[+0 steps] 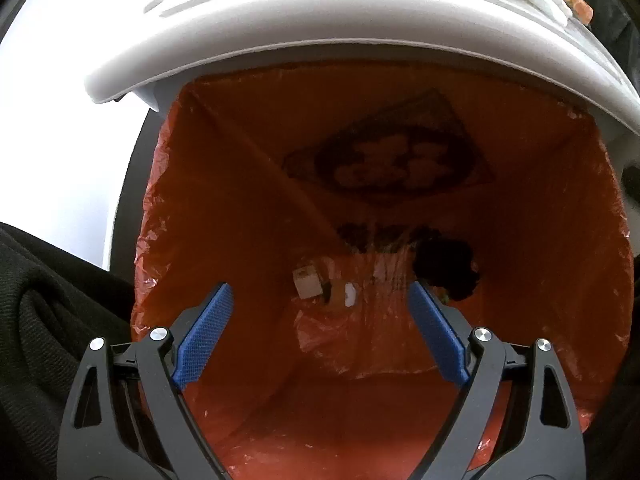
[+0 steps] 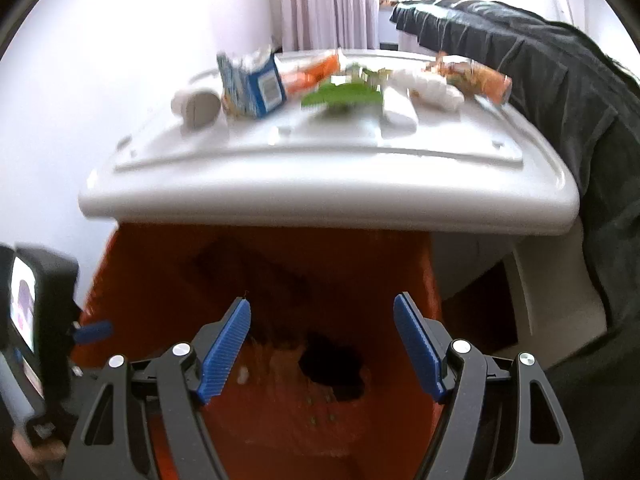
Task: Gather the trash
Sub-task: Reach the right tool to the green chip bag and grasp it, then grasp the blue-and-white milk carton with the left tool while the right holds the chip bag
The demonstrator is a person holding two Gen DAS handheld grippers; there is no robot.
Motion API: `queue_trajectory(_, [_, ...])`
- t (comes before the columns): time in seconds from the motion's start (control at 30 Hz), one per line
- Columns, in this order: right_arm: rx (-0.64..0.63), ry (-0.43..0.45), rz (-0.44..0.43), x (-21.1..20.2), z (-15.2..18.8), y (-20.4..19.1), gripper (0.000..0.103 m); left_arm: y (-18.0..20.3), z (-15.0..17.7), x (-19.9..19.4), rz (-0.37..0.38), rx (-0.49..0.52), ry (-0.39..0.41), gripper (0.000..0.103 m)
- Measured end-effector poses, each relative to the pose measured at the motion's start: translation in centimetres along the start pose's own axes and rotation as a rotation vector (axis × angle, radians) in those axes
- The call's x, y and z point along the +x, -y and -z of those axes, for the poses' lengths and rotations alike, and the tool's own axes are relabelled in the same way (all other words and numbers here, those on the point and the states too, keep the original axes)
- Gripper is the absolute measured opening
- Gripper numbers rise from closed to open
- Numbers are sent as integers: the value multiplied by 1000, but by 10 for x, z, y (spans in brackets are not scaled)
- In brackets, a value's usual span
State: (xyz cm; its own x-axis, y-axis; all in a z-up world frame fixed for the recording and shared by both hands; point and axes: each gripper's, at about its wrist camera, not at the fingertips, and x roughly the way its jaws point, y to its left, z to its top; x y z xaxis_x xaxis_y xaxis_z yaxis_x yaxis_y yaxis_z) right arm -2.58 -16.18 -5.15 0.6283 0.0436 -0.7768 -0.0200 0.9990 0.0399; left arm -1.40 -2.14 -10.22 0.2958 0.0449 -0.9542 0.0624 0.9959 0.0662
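Note:
An orange-red bin bag [image 1: 248,208] lines a bin below the edge of a white plastic table [image 1: 320,28]. In the bag lie a small white carton [image 1: 307,282], a white scrap [image 1: 349,294] and a black crumpled lump [image 1: 448,266]. My left gripper [image 1: 320,300] is open and empty over the bag's mouth. My right gripper [image 2: 322,316] is open and empty, also above the bag [image 2: 160,280]. On the table [image 2: 320,168] lie a blue carton [image 2: 256,84], a white cup [image 2: 196,106], a green wrapper [image 2: 340,96], orange wrappers [image 2: 316,70] and white tissue [image 2: 428,86].
Dark fabric [image 2: 560,100] hangs along the table's right side. The left gripper's body with a small screen [image 2: 28,312] shows at the left of the right wrist view. A curtain [image 2: 324,4] and a pale wall stand behind the table.

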Motion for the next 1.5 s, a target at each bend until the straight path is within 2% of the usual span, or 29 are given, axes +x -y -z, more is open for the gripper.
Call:
queue_trajectory(0.07, [8,43,-4,-5,-17,4,77,2,0,-2,0,10,10,87])
queue_trajectory(0.1, [12,58,-7,-6,-24,6,83,3,0,-3,-2,18,15,87])
queue_trajectory(0.23, [-7,127,-18,-5,-74,16,84,8,1,-4,-3,43,24,87])
queue_trajectory(0.33, [26,120,-67,7,-120,28,84,10,0,-3,5,45,26,87])
queue_trajectory(0.4, [75,76,-116,21,-147,38,84,10,0,-4,14,44,29,87])
queue_trajectory(0.5, [194,-37,-197,56,-189,56,82,7,0,-7,40,32,36,87])
queue_trajectory(0.7, [271,-226,-229,111,-233,63,79,-2,-1,-14,99,-18,49,87])
queue_trajectory(0.77, [283,-273,-220,125,-239,63,79,-5,-1,-14,118,-31,40,87])
queue_trajectory(0.8, [294,-307,-216,135,-242,63,76,-6,-1,-14,128,-37,38,87])
queue_trajectory(0.83, [303,-327,-210,142,-243,63,69,-7,-1,-15,137,-43,39,87])
queue_trajectory(0.9, [326,-373,-197,158,-244,63,64,-7,-1,-17,144,-49,48,87])
queue_trajectory(1.0, [318,-401,-142,171,-245,56,63,-7,-1,-19,152,-47,61,87])
queue_trajectory(1.13, [179,-384,7,178,-252,32,64,-6,0,-22,153,-40,65,87])
queue_trajectory(1.2, [54,-345,97,178,-247,11,57,-6,0,-23,155,-42,69,87])
queue_trajectory(1.23, [59,-327,65,176,-244,10,40,-7,0,-23,159,-45,71,87])
queue_trajectory(1.27, [90,-317,41,173,-242,11,40,-8,0,-25,163,-47,73,87])
queue_trajectory(1.37, [119,-288,48,159,-232,17,32,-9,1,-27,168,-52,80,87])
queue_trajectory(1.5, [122,-168,-60,99,-205,28,31,-10,2,-33,176,-56,117,87])
